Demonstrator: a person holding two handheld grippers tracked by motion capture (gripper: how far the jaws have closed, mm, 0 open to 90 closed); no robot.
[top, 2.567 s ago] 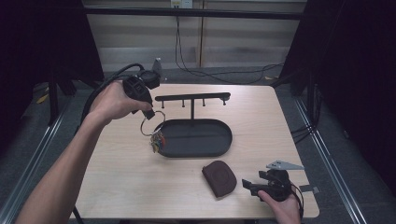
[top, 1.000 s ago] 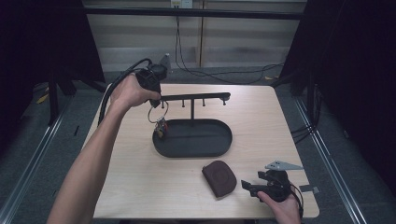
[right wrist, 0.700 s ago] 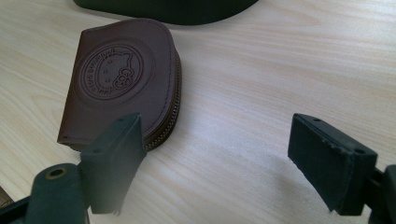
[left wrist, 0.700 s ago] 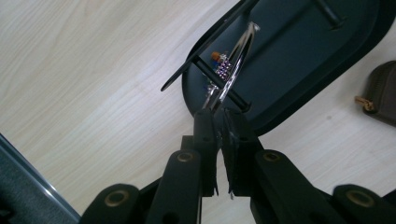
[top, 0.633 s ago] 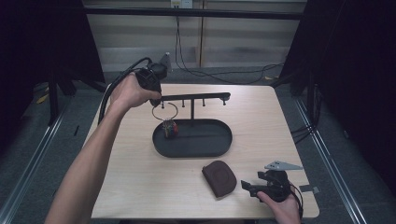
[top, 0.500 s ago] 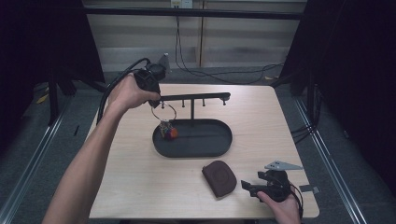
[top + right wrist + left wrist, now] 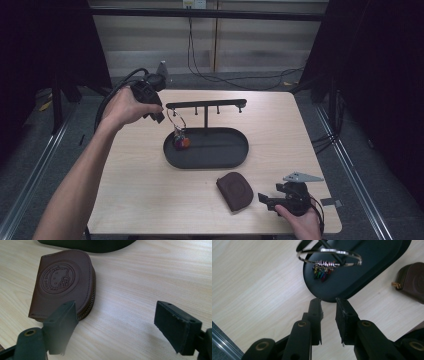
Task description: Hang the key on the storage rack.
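— Bangle [image 7: 329, 257] with coloured charms hangs from the left end of the stand's bar [image 7: 206, 105], its hoop upright, charms dangling over the tray's left rim [image 7: 170, 152].

— And the left gripper [image 7: 328, 305]?

— Jaws narrowly parted, empty. Right gripper [image 7: 115, 322] gapes wide beside the brown pouch [image 7: 62, 282], near the table's front edge.

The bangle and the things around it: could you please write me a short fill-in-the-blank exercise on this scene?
1. The bangle with coloured charms hangs from the stand's ____.
2. The brown leather pouch lies on the ____.
3. The right gripper has its fingers ____.
4. The stand rises from a black oval ____.

Missing words: bar; table; open; tray
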